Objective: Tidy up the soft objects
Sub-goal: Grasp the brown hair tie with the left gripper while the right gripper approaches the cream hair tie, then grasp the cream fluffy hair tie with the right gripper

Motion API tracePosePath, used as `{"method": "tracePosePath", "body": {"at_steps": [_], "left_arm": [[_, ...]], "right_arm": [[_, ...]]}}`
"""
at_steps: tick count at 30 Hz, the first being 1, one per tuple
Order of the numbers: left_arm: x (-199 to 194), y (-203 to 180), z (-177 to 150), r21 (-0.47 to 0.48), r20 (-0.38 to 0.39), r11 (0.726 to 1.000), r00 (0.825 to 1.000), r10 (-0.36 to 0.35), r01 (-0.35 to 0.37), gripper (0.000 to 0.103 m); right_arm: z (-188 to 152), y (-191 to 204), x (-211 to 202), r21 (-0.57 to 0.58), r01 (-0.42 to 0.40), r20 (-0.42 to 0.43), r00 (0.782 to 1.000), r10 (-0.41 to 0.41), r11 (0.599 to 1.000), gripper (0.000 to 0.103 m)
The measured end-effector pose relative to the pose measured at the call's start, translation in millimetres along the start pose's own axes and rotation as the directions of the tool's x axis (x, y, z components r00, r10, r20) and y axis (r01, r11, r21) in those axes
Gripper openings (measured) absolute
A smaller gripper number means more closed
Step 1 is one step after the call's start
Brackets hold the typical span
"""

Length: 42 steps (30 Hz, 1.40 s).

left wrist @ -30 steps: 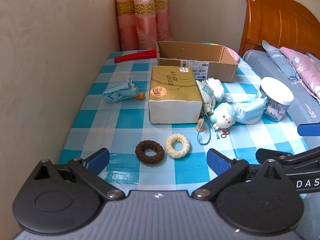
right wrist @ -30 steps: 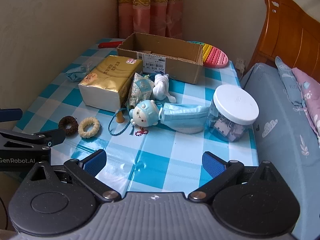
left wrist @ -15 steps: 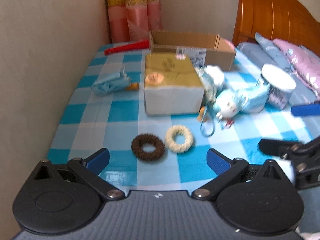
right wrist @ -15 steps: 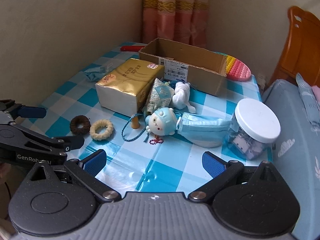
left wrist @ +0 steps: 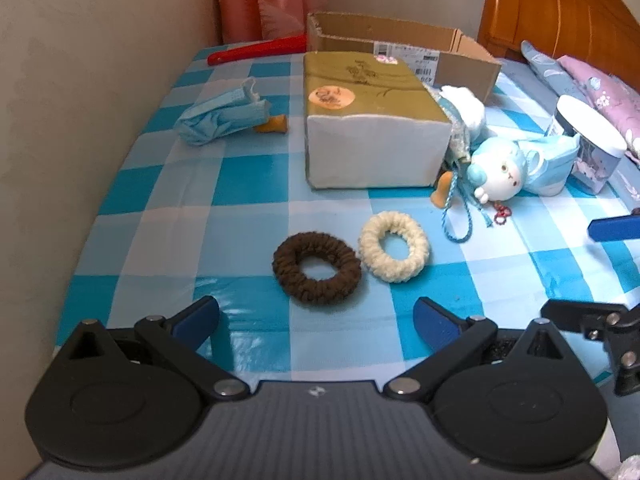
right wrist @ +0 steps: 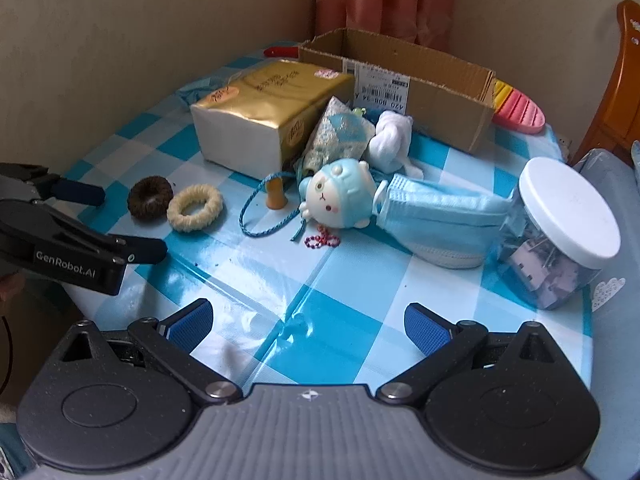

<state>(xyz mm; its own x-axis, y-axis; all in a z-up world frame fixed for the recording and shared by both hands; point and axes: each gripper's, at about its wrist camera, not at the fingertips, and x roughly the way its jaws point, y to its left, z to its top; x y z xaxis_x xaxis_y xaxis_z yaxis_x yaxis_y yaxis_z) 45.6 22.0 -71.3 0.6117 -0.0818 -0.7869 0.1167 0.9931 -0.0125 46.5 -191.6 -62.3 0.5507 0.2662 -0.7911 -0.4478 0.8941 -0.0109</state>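
Scrunchies lie side by side just ahead of the left gripper [left wrist: 316, 318]: the brown scrunchie [left wrist: 316, 267] sits straight in front between its spread blue fingers, and the cream scrunchie [left wrist: 394, 252] touches it on the right. That gripper is wide apart, holding nothing, above the near edge of the checked table [left wrist: 168, 232]. Beyond the scrunchies stands a tissue pack [left wrist: 372, 120], with a crumpled mask [left wrist: 222, 118] to its left and a cardboard box [left wrist: 396, 46] behind it. A red stick [left wrist: 256, 51] lies left of the box.

The right gripper [right wrist: 308, 326] is also spread wide and empty, low over the table. Ahead of it lies a blue plush toy [right wrist: 340, 194], touching a second mask [right wrist: 436, 216] on its right. A jar [right wrist: 560, 236] with a white lid stands against that mask, far right. A white plush [right wrist: 390, 138] and a patterned pouch [right wrist: 338, 132] lie behind the toy, near the box. In this view the left gripper shows to the left, its fingers pointing towards the scrunchies.
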Motion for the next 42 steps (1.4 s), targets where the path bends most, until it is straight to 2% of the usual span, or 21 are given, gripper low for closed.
{"method": "tracePosePath", "body": {"at_steps": [11, 17, 20, 22, 24, 26, 28, 29, 33, 36, 39, 42], "left_arm": [[4, -1, 2, 0.049, 0.027, 0.998, 0.999, -0.043, 0.041, 0.103], [4, 4, -1, 0.059, 0.06, 0.997, 0.997, -0.051, 0.048, 0.101], [4, 7, 2, 0.059, 0.085, 0.998, 0.996, -0.032, 0.027, 0.091], [4, 9, 4, 0.07, 0.092, 0.997, 0.995, -0.035, 0.029, 0.076], [4, 12, 6, 0.067, 0.096, 0.996, 0.994, -0.06, 0.054, 0.071], [4, 11, 7, 0.08, 0.103, 0.995, 0.992, -0.07, 0.062, 0.062], [4, 10, 8, 0.094, 0.109, 0.993, 0.99, -0.087, 0.077, 0.044], [4, 9, 8, 0.101, 0.113, 0.991, 0.989, -0.095, 0.084, 0.042], [2, 6, 10, 0.109, 0.112, 0.99, 0.988, -0.102, 0.09, 0.041], [-1, 7, 8, 0.108, 0.124, 0.993, 0.99, -0.067, 0.053, 0.041], [-4, 12, 6, 0.093, 0.132, 0.996, 0.991, -0.028, 0.016, 0.041], [-8, 18, 6, 0.062, 0.135, 0.998, 0.991, -0.026, 0.018, 0.041]], "right_arm": [[-2, -3, 14, -0.011, -0.052, -0.014, 0.999, 0.052, 0.999, 0.103], [-5, 0, 13, -0.043, -0.046, -0.003, 0.999, 0.046, 0.998, 0.103], [-7, 2, 12, -0.06, -0.04, 0.006, 0.999, 0.041, 0.997, 0.103], [-8, 2, 12, -0.06, -0.041, 0.009, 0.999, 0.042, 0.997, 0.103], [-8, 2, 11, -0.061, -0.041, 0.01, 0.999, 0.042, 0.997, 0.103], [-8, 2, 11, -0.06, -0.042, 0.008, 0.999, 0.042, 0.997, 0.103], [-8, 2, 12, -0.063, -0.044, 0.006, 0.999, 0.044, 0.997, 0.103], [-8, 3, 12, -0.065, -0.046, 0.004, 0.999, 0.046, 0.997, 0.103], [-7, 6, 11, -0.08, -0.069, 0.014, 0.997, 0.071, 0.994, 0.103], [-2, 12, 8, -0.113, -0.081, 0.04, 0.996, 0.086, 0.99, 0.1], [5, 21, 7, -0.165, -0.092, 0.067, 0.992, 0.104, 0.982, 0.096], [16, 32, 9, -0.222, -0.112, 0.079, 0.988, 0.133, 0.968, 0.088]]}}
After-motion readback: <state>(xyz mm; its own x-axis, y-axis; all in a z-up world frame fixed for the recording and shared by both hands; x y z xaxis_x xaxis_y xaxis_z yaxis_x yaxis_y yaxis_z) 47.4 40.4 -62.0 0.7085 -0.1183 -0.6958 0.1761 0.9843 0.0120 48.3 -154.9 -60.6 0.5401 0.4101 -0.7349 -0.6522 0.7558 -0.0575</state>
